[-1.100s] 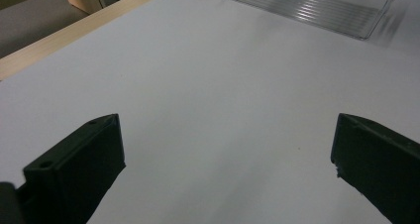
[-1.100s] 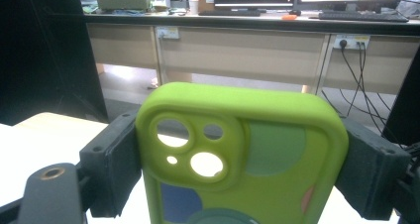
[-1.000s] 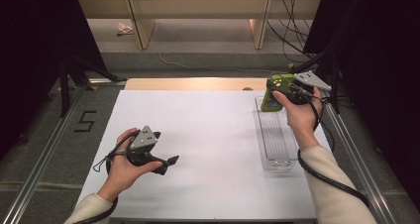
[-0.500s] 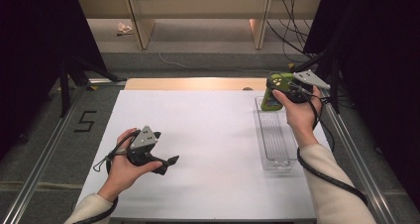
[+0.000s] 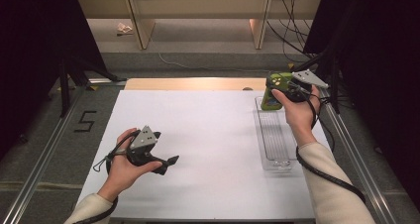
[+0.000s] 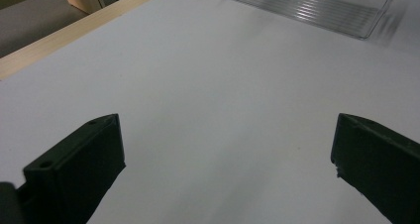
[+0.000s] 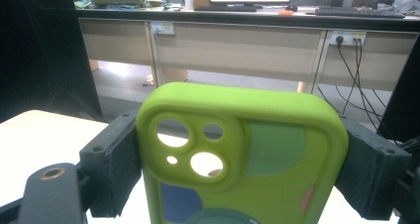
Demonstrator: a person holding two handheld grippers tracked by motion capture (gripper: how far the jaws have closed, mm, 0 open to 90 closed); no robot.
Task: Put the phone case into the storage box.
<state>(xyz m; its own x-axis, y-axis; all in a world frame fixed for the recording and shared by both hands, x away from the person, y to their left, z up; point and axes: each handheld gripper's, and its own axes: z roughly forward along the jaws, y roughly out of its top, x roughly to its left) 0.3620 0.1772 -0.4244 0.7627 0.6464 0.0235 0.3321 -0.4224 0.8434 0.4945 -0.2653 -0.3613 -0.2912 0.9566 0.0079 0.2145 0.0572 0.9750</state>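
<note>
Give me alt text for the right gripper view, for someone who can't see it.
A lime-green phone case with camera cut-outs stands upright, clamped by its two sides in the right hand-held gripper, whose black jaws press on its left and right edges. Behind it runs a beige desk front with wall sockets and dangling cables, and monitors and a keyboard sit on top.

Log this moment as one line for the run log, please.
right claw: shut on green phone case, held above far end of clear tray | left claw: open, nothing held, over white table
</note>
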